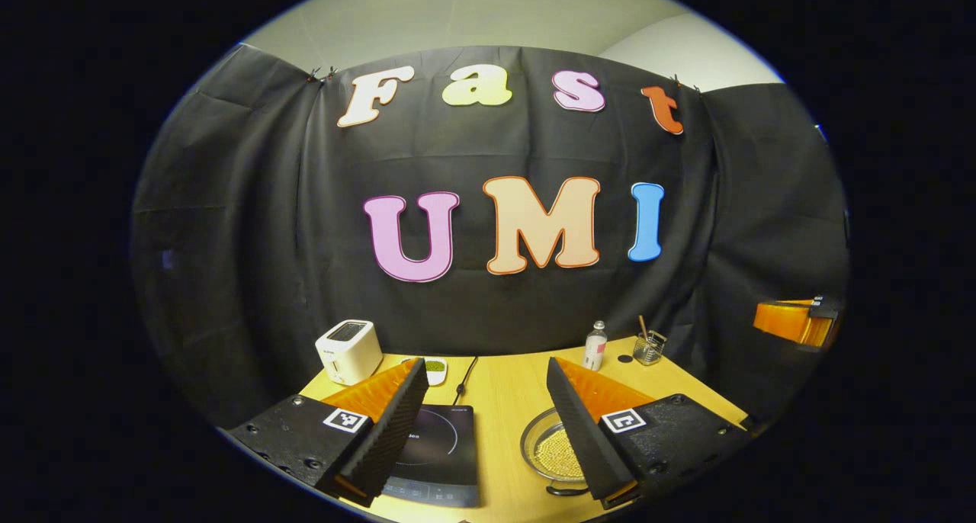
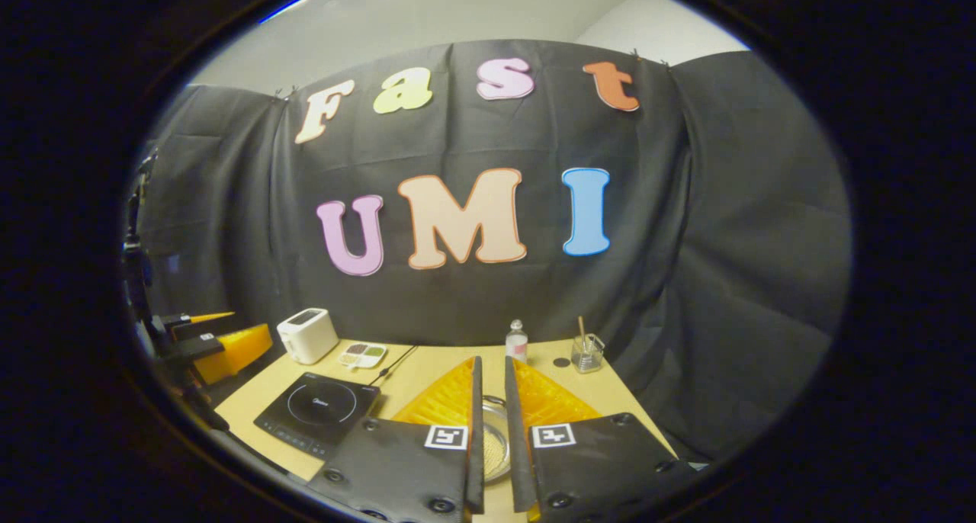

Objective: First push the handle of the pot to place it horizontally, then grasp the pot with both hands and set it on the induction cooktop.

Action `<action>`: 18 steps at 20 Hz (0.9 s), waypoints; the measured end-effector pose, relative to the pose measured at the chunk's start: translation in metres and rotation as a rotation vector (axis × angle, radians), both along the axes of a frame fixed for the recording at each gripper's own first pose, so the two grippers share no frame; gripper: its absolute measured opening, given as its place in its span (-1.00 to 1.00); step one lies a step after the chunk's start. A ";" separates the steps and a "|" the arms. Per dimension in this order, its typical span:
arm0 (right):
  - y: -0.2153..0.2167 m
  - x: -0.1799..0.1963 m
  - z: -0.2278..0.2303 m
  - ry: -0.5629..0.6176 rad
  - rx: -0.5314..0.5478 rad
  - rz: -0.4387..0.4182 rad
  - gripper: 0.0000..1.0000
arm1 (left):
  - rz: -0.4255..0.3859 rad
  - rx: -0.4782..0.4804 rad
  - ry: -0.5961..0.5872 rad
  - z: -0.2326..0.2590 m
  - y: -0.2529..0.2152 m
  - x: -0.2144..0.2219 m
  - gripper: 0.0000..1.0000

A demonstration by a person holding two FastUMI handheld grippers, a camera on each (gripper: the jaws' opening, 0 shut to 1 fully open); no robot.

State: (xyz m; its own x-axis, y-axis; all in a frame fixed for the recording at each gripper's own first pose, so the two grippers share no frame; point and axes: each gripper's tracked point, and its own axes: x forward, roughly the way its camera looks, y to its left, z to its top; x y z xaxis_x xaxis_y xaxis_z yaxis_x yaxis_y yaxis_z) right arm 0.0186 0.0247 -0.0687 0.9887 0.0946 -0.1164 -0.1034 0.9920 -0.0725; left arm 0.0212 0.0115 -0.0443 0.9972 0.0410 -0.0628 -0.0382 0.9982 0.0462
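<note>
From our left gripper we see its jaws spread wide and holding nothing, high over the worktop. Below and between them, toward the left finger, lies the induction cooktop; toward the right finger, partly hidden behind it, sits the pot with small pale beads inside. A dark loop at the pot's near rim may be its handle, though we cannot tell which way it runs.

From our right gripper the jaws stand almost together, a narrow slit between them and nothing gripped. The pot shows through that slit, straight ahead and just below the tips, with the cooktop well off to the left of these jaws.

We judge the right gripper the nearer and better lined up for the push, once the handle's direction is clear.
</note>
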 end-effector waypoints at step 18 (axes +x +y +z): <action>0.037 -0.020 -0.227 0.490 -0.017 -0.042 -1.00 | 0.070 0.003 0.050 -0.028 0.089 -0.011 0.84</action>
State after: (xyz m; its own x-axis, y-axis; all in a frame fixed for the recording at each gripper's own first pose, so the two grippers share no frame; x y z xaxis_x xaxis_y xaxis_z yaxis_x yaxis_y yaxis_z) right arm -0.0012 0.0620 -0.2959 0.8200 0.0496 -0.5703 -0.0891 0.9952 -0.0416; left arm 0.0106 0.1004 -0.0719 0.9874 0.1112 -0.1126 -0.1058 0.9930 0.0529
